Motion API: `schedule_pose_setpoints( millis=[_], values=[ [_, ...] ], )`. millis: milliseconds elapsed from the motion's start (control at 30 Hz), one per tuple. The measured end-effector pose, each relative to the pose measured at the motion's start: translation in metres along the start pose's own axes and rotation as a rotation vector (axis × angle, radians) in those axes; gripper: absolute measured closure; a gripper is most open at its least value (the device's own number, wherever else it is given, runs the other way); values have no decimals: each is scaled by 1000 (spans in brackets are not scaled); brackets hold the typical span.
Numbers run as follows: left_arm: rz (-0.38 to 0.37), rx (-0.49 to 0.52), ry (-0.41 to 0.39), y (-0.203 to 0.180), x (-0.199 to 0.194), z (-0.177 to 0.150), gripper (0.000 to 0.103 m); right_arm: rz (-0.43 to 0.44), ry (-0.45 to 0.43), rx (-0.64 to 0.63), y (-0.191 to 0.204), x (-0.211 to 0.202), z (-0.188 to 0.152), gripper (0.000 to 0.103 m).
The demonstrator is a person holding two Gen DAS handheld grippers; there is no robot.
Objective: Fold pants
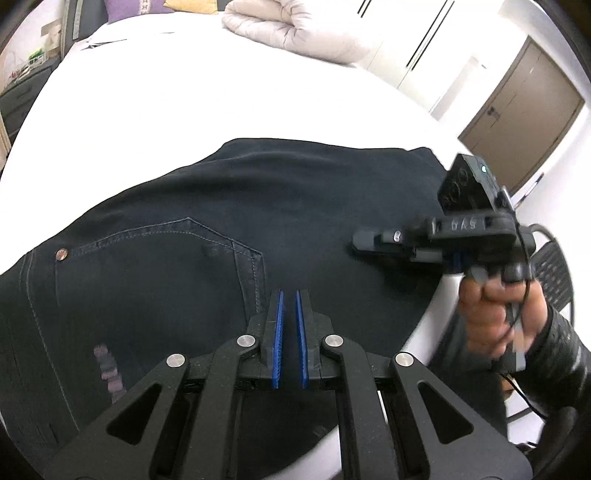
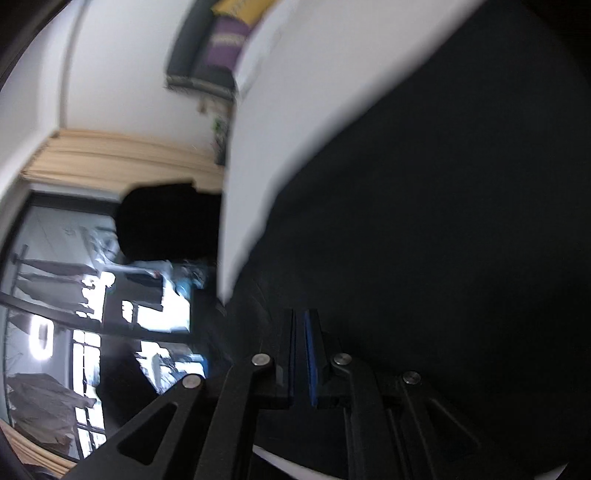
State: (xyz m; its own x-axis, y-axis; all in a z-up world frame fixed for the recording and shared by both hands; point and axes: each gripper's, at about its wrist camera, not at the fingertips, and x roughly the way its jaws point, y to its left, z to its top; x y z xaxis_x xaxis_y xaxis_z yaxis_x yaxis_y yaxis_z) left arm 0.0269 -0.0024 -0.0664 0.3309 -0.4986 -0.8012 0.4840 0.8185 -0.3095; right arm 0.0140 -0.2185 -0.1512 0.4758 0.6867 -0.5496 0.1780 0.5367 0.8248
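Note:
Dark navy pants (image 1: 229, 206) lie folded on a white bed (image 1: 177, 92), back pocket and a copper rivet facing up. My left gripper (image 1: 290, 295) hovers just above the pants near the pocket's right edge, its blue pads nearly together with nothing between them. My right gripper (image 1: 360, 240), held sideways in a hand, rests its tip on the pants' right part. In the blurred, rotated right wrist view the right gripper (image 2: 300, 314) has its pads close together, empty, over the dark pants (image 2: 424, 221).
A rolled beige duvet (image 1: 295, 29) lies at the bed's far side. Purple and yellow pillows (image 1: 147, 7) are at the head. A brown door (image 1: 524, 110) and a black chair (image 1: 554, 273) stand right of the bed edge.

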Motion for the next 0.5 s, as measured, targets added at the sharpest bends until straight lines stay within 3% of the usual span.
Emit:
schedule_pose_setpoints(
  millis=[33,133,200,267,367,433,500],
  values=[
    [18,-5,15,6,6,-4,97,15,-22,4,-6,-7,3,103],
    [35,-65,11,31,6,-27,97,-56,-161,56,-29,-52,21,103],
    [2,-135,-23,50,-5,-42,97,-112,-297,113,-56,-96,33,103],
    [-4,-183,-52,64,-18,-57,97,-116,-401,192,-86,-139,26,103],
    [19,-204,-71,70,-35,-70,97,-232,-593,330,-116,-205,53,103],
    [60,-214,-80,68,-51,-73,97,-312,-641,367,-110,-229,48,97],
    [49,-205,-128,66,-64,-63,97,-257,-606,292,-82,-224,50,98]
  ],
)
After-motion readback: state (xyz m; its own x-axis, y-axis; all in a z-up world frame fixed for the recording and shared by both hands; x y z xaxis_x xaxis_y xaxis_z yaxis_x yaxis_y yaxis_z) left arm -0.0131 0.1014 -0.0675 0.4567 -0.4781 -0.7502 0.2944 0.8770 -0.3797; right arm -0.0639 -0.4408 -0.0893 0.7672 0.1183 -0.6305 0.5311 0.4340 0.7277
